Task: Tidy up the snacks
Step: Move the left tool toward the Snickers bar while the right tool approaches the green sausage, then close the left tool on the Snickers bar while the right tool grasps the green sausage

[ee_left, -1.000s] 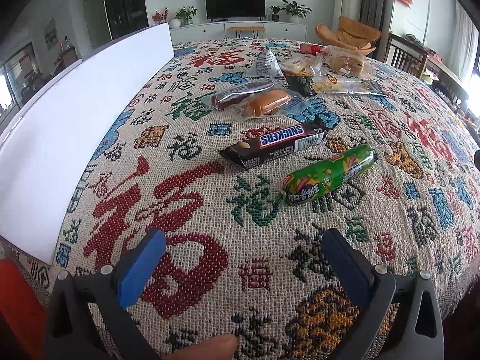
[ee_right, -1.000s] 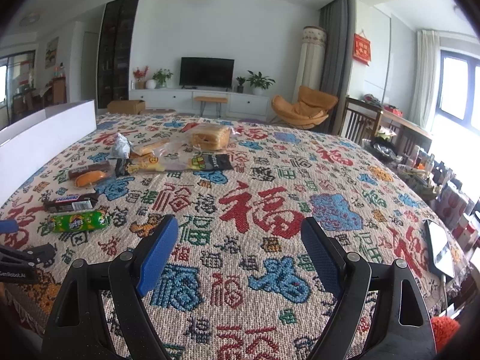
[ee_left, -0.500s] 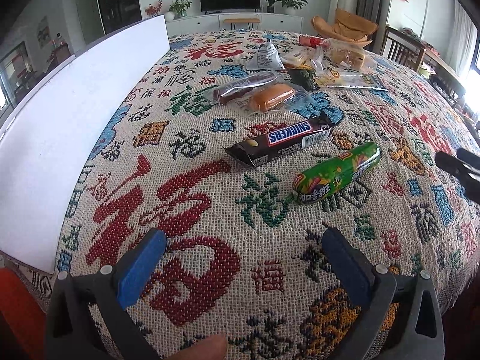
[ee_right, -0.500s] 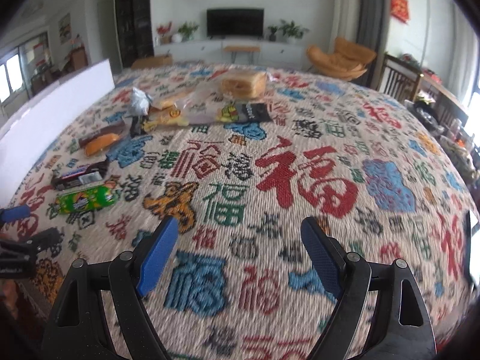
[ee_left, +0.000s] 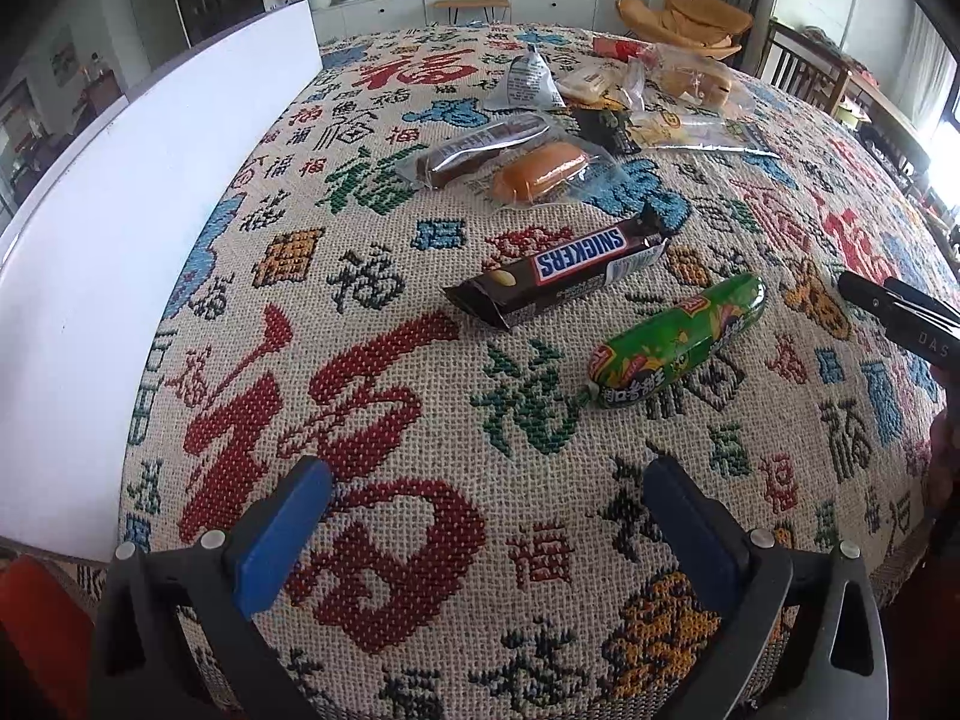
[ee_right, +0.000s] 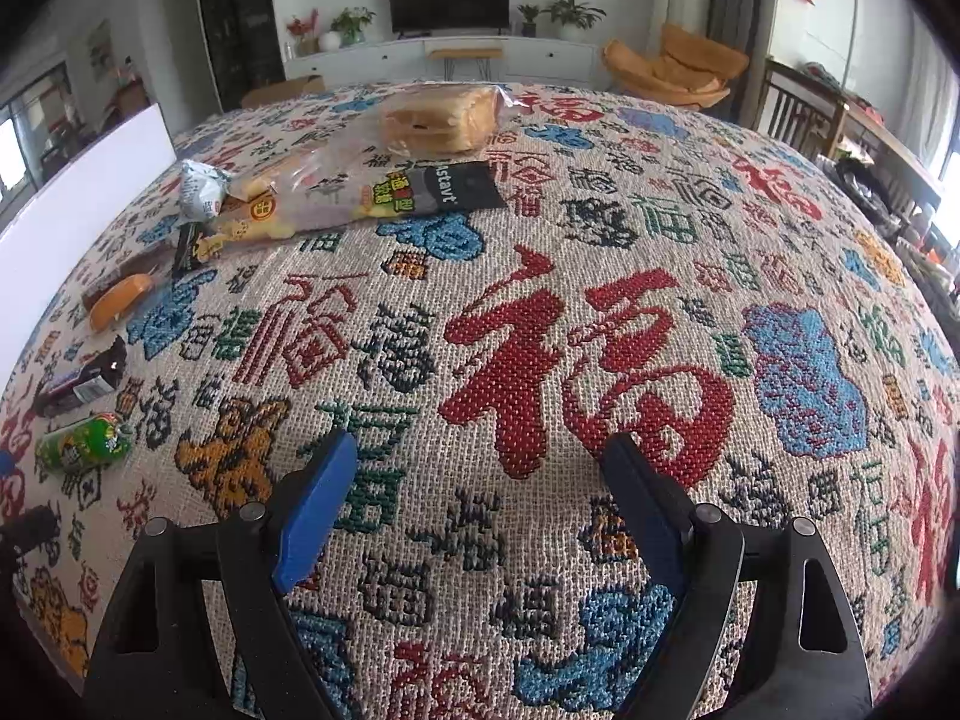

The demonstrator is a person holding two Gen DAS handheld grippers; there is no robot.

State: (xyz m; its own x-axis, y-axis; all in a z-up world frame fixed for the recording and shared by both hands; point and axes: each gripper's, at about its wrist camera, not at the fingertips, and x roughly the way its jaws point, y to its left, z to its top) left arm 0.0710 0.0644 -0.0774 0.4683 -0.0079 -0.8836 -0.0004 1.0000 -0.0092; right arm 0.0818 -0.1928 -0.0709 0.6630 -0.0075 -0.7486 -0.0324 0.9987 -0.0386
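tablecloth (ee_left: 372, 540): patterned, under everything
white box (ee_left: 120, 276): along the tablecloth's left edge
left gripper (ee_left: 489, 531): jaws spread, empty, over tablecloth's near edge
right gripper (ee_right: 474, 495): jaws spread, empty, over tablecloth's middle
snickers bar (ee_left: 564, 273): on tablecloth, ahead of left gripper
green sausage (ee_left: 678, 342): just right of snickers bar, apart

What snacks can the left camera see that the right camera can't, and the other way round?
Only the left wrist view shows the Snickers name on the Snickers bar, and the right gripper at its edge. Only the right wrist view shows the bread loaf clearly, plus the black packet. Both show the green sausage, the orange bun, the white board and the patterned tablecloth.
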